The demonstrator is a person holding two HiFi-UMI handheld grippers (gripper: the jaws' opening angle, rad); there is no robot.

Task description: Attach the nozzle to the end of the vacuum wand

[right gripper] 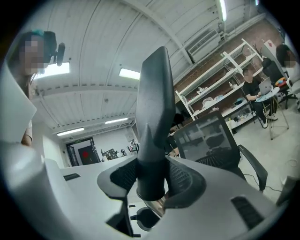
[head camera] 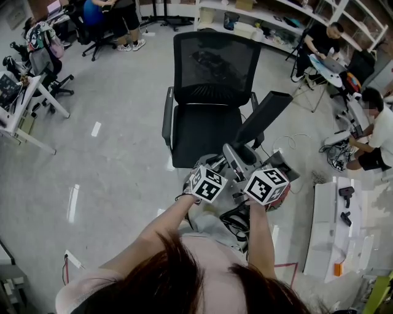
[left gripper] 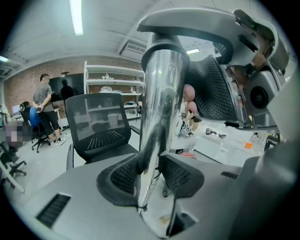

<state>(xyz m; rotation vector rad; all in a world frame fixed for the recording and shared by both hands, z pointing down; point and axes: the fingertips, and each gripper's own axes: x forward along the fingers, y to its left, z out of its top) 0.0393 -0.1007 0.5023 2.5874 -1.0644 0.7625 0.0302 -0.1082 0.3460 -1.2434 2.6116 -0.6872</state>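
Bright, even overhead light from ceiling strips (left gripper: 75,17); soft glare streaks on the floor (head camera: 73,202) below me and on my shiny wand (left gripper: 161,89). Both my gripper views bow strongly, darkening at their corners.

Dark nozzle (right gripper: 152,126) against chrome wand (left gripper: 161,108) (both tilted)

A black mesh office chair (head camera: 212,92) stands on grey floor (head camera: 116,153) near white shelving (head camera: 270,18).

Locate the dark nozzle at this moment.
Head view, right of centre: the nozzle is clamped in the right gripper, slanting up beside the black office chair, near the wand that the left gripper holds.
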